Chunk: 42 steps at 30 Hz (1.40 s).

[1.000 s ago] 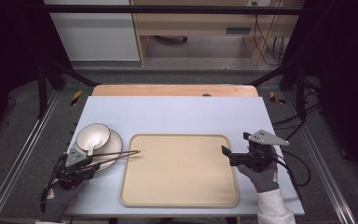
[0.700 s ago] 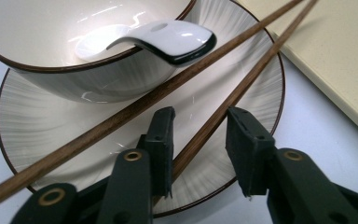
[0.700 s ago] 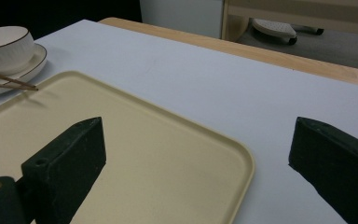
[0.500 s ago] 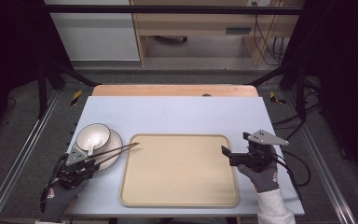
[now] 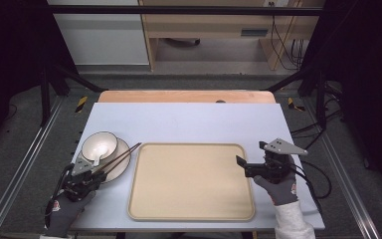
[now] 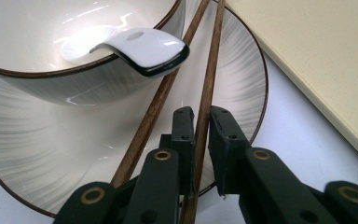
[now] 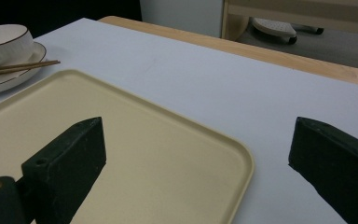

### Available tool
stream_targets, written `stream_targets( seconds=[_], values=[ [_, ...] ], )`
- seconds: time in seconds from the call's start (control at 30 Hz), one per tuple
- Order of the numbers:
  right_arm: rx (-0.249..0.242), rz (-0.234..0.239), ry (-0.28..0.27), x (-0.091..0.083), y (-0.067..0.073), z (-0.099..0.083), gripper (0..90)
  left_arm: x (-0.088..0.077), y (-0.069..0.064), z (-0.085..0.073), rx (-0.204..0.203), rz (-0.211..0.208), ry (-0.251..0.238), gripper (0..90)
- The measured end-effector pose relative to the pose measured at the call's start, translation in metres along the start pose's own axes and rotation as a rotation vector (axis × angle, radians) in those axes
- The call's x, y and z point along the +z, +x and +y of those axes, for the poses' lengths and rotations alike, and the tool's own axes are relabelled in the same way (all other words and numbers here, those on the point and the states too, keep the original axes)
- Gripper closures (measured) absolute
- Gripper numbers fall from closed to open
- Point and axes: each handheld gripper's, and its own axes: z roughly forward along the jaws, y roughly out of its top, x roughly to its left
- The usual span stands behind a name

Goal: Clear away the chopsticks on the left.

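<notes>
Left gripper view has our left gripper with its jaws narrowed right down on one chopstick, and they've just been closing, with that stick between the pads, so we'd call it pinched near its near end. The second chopstick runs just outside the left jaw, touching or nearly so, not inside the grip as far as we can tell. Both sticks lie across the plate, leaning over its rim, with the bowl sitting on the plate and a white spoon hanging over the bowl's edge right above them. From the high view, the whole set sits near the left edge of the table, just left of the tan tray. Handling-wise we reckon these are light, stiff, thin wooden sticks with a smooth finish, so they'll likely roll or pivot in a flat two-pad grip, and holding only the end means the far tip may droop or swing. Taking both together a bit further up would probably be steadier. The crockery looks glazed and breakable, so we'd lift clear of that spoon. Our right gripper hovers over the tray's right edge, jaws wide apart, nothing in them.
</notes>
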Motion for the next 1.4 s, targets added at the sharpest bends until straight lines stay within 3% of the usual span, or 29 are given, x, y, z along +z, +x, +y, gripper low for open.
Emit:
stream_targets(
  seconds=[0.17, 0.63, 1.2, 1.4],
  values=[
    [-0.001, 0.002, -0.004, -0.001, 0.000, 0.000, 4.1, 0.003, 0.001, 0.001, -0.011, -0.004, 0.014, 76.2],
    [0.002, 0.002, -0.005, -0.001, 0.000, 0.000, 4.1, 0.004, -0.003, 0.003, -0.007, -0.025, 0.022, 84.0],
    [0.008, -0.001, -0.016, -0.004, -0.002, 0.001, 3.7, -0.005, -0.016, 0.008, -0.047, -0.021, -0.042, 84.1],
    [0.011, -0.007, -0.021, -0.005, -0.002, 0.002, 3.1, -0.010, -0.027, 0.013, -0.071, -0.017, -0.075, 84.1]
  ],
)
